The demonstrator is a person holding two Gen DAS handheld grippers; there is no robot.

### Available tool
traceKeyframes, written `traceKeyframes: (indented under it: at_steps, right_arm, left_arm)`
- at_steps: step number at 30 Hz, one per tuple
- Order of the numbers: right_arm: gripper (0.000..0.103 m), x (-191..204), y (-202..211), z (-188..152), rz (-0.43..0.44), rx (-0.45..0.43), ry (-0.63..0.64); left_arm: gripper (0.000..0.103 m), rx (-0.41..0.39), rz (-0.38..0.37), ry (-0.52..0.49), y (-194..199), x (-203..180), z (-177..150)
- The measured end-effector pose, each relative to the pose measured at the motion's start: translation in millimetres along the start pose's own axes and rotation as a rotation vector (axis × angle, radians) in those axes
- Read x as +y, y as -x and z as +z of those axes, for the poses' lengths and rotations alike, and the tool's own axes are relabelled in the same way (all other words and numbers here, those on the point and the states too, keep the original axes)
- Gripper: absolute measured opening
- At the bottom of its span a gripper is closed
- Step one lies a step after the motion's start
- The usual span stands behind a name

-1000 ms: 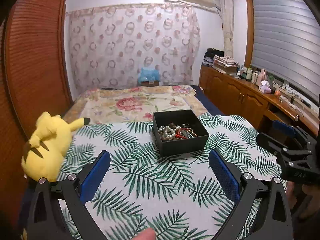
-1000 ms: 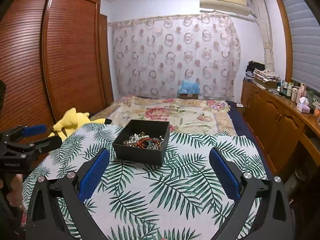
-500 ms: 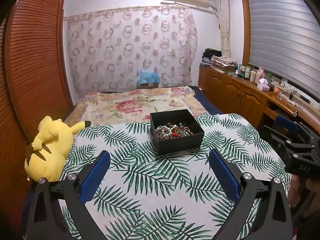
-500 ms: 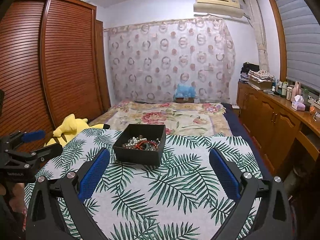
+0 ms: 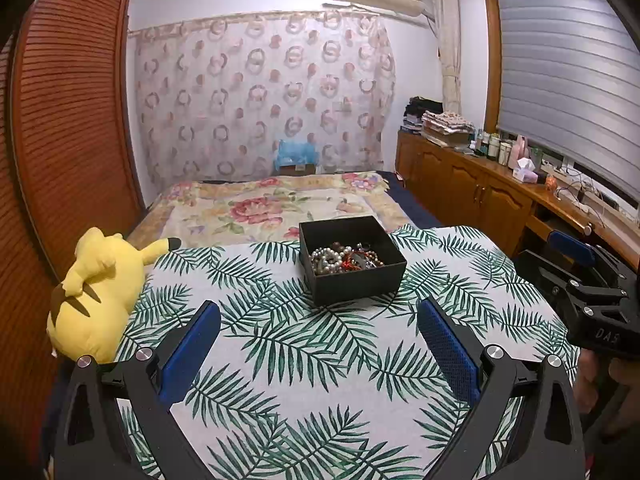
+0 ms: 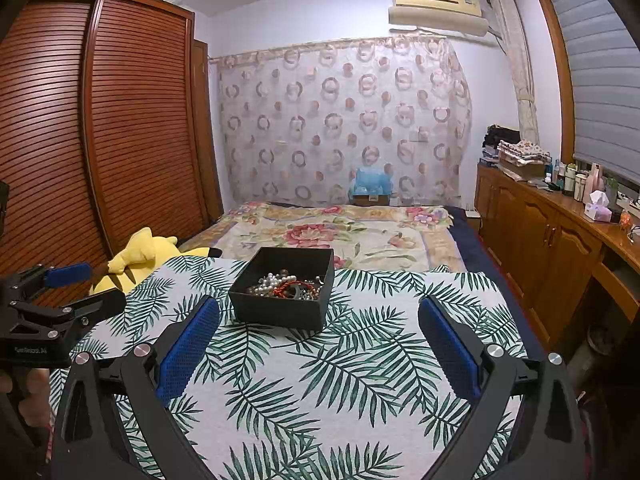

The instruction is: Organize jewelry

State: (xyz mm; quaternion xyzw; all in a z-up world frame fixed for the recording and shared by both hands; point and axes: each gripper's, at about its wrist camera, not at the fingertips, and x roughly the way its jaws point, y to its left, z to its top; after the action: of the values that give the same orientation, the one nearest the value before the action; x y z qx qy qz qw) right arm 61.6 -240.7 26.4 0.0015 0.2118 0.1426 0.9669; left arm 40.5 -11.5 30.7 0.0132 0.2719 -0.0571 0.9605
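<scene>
black box (image 5: 352,258) of tangled jewelry (image 5: 344,258) centre frame on leaf-print cloth (image 5: 320,360), left gripper (image 5: 318,344) and right gripper (image 6: 318,342) both spread wide, empty, well short of box

one black box (image 5: 352,264) (jewelry (image 5: 344,258) heaped inside), one yellow plush toy (image 5: 96,292), two grippers

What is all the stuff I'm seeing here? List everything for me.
box: 1, black, open, middle of leaf-print cloth
jewelry: tangled heap, pearl, red, dark beads, inside box
cloth: 1, white with green leaves, covering table
plush toy: 1, yellow, cloth's left edge
bed: 1, floral cover, behind table
wardrobe: brown slatted doors, left
cabinets: wooden, right wall, bottles on top
air conditioner: 1, cream, high on wall
left claw: open, blue pads
right claw: open, blue pads
</scene>
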Motion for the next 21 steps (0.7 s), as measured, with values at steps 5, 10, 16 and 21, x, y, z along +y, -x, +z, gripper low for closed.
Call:
traceKeyframes:
  at_steps: [5, 10, 16, 21]
  right_arm:
    - [0.100, 3.3, -0.9, -0.4, 0.003, 0.002, -0.001]
    - [0.100, 3.1, -0.8, -0.4, 0.002, 0.003, 0.000]
    - [0.100, 3.5, -0.4, -1.1, 0.004, 0.002, -0.001]
    - [0.100, 3.7, -1.3, -0.4, 0.004, 0.001, -0.002]
  left_arm:
    - [0.095, 0.000, 0.000, -0.001, 0.5, -0.3, -0.1]
    - [0.095, 0.000, 0.000, 0.000, 0.1, 0.4, 0.1]
    - [0.095, -0.003, 0.000, 0.001, 1.1, -0.1, 0.3]
    - [0.095, -0.011, -0.005, 0.002, 5.9, -3.9, -1.5]
